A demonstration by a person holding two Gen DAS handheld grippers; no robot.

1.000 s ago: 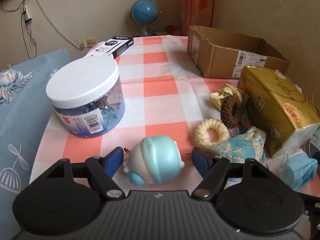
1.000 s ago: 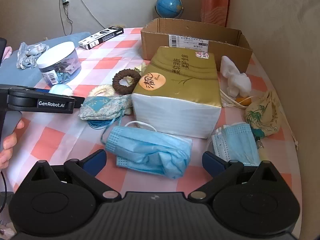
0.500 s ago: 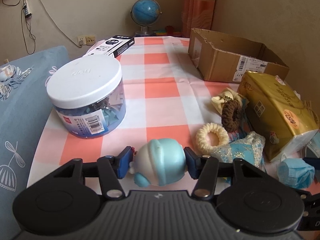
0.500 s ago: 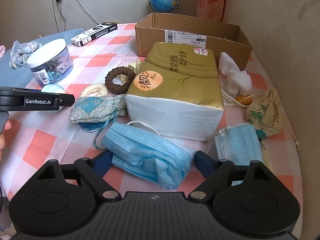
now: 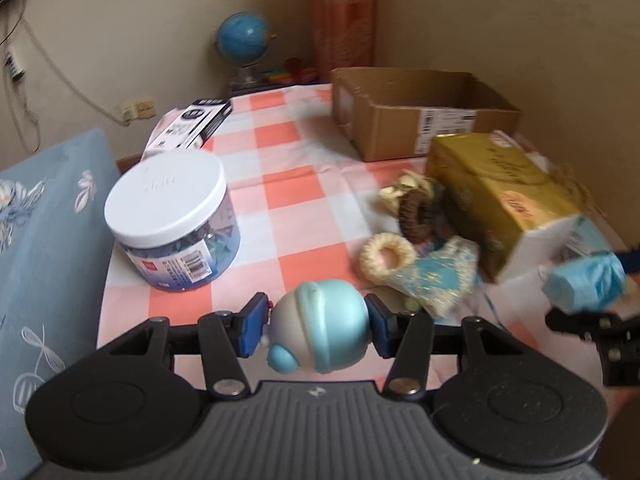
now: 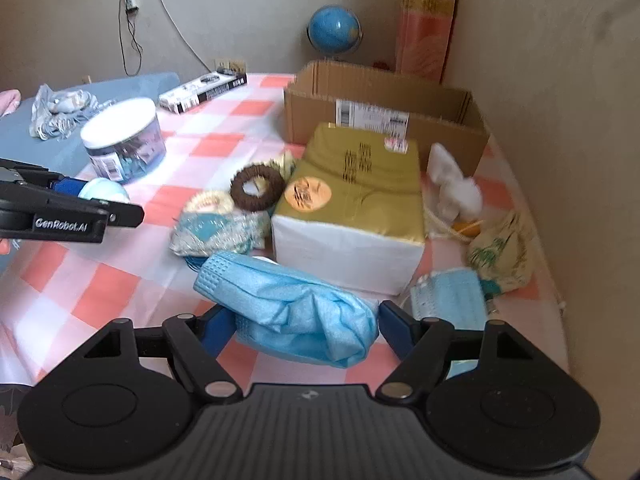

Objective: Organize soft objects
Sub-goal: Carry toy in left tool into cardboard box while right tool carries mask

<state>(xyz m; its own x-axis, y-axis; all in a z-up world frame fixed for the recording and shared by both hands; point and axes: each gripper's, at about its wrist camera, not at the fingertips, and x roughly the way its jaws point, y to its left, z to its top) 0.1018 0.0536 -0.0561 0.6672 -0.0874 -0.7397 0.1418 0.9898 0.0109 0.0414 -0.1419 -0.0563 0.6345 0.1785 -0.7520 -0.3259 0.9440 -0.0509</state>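
The left claw [image 5: 318, 330] is clamped on the round pale-blue squishy toy [image 5: 320, 330], lifted off the checked worktop [image 5: 296, 192] in front of the open brown cardboard box [image 5: 416, 120]. The right claw [image 6: 306, 326] pinches the crumpled blue face mask [image 6: 292, 312], raised before the gold tissue pack [image 6: 356, 196]. Bare cloth lies left of the box.

The gold tissue pack [image 5: 500, 196] looks smeared, so its words cannot be read. The blue face mask [image 5: 584, 286] beside it is blurry too. The second face mask [image 6: 450, 300] is partly hidden behind the right gripper's black frame. The pillow [image 5: 44, 240] runs off the left edge.
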